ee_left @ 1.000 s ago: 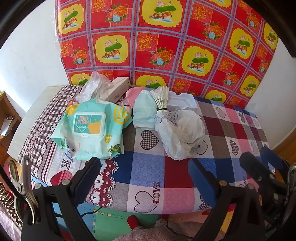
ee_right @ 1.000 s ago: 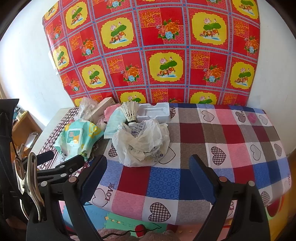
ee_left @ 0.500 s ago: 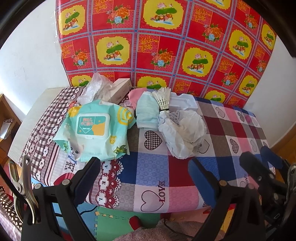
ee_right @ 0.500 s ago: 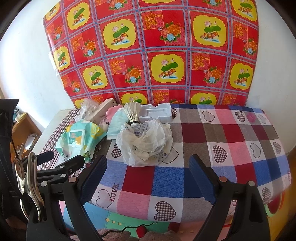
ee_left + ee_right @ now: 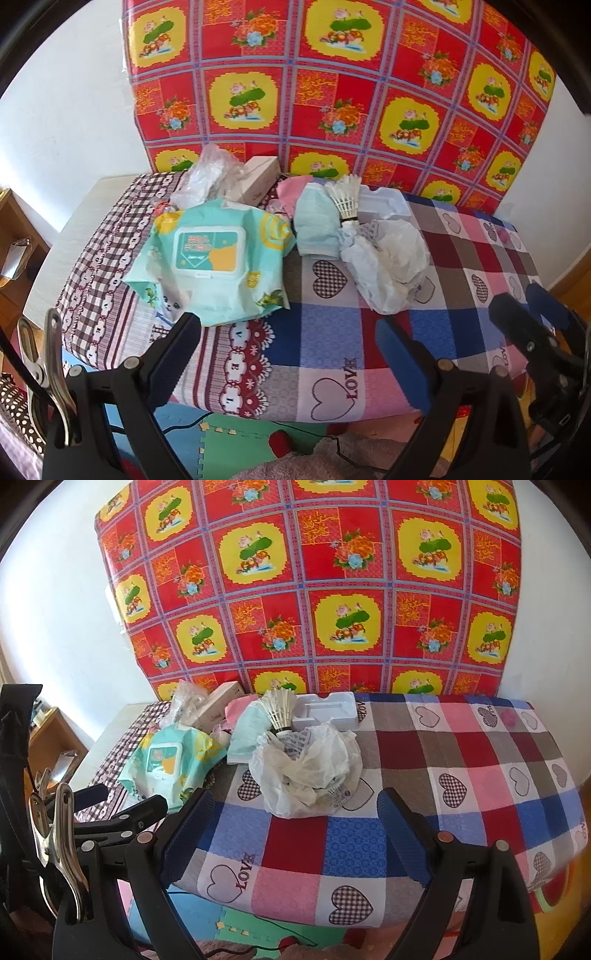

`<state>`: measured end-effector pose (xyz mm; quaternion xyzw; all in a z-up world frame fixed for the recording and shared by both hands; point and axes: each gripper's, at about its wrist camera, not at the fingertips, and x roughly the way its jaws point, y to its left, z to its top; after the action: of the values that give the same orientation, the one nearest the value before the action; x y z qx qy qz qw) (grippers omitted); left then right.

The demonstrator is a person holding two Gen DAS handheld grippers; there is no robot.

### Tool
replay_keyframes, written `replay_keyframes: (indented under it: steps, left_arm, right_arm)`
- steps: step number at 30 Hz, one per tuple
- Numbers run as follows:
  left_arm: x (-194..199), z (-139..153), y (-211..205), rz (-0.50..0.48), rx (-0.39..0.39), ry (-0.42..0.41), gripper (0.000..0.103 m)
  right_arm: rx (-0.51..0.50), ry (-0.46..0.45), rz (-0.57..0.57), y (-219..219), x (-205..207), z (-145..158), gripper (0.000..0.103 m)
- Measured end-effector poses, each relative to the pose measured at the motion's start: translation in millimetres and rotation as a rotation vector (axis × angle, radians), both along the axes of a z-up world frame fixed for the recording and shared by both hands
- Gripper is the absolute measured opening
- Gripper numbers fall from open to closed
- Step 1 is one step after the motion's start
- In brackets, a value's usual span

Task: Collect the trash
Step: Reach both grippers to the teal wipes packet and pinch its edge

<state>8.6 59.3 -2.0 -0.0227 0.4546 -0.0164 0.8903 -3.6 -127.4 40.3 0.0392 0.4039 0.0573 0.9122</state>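
Trash lies in a pile on a checked heart-print cloth (image 5: 332, 339) (image 5: 461, 775). A crumpled white plastic bag (image 5: 388, 266) (image 5: 310, 771) is nearest, with a white shuttlecock (image 5: 345, 197) (image 5: 280, 707) behind it. A teal wet-wipe pack (image 5: 210, 258) (image 5: 166, 760) sits left, beside a pale green folded mask (image 5: 316, 225) (image 5: 245, 734), a white plastic tray (image 5: 384, 201) (image 5: 327, 709), a small carton (image 5: 260, 177) (image 5: 221, 701) and clear wrap (image 5: 207, 177). My left gripper (image 5: 288, 332) and right gripper (image 5: 295, 808) are open, empty, short of the pile.
A red and yellow floral sheet (image 5: 314, 590) hangs on the white wall behind the table. Foam floor mats (image 5: 229, 443) lie below the front edge. A wooden shelf (image 5: 11, 251) stands at the left. The cloth's right half holds nothing.
Both grippers have moved slightly closer to the table and the pile sits a little larger and more central. Nothing was taken hold of.
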Motion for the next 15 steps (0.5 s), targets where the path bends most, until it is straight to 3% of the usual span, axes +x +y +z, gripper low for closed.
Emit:
replay_keyframes:
  steps: [15]
  left_arm:
    - [19.8, -5.9, 47.2, 0.179, 0.012, 0.051, 0.098]
  right_arm:
    - [0.037, 0.042, 0.154, 12.8, 37.9, -13.3, 0.092]
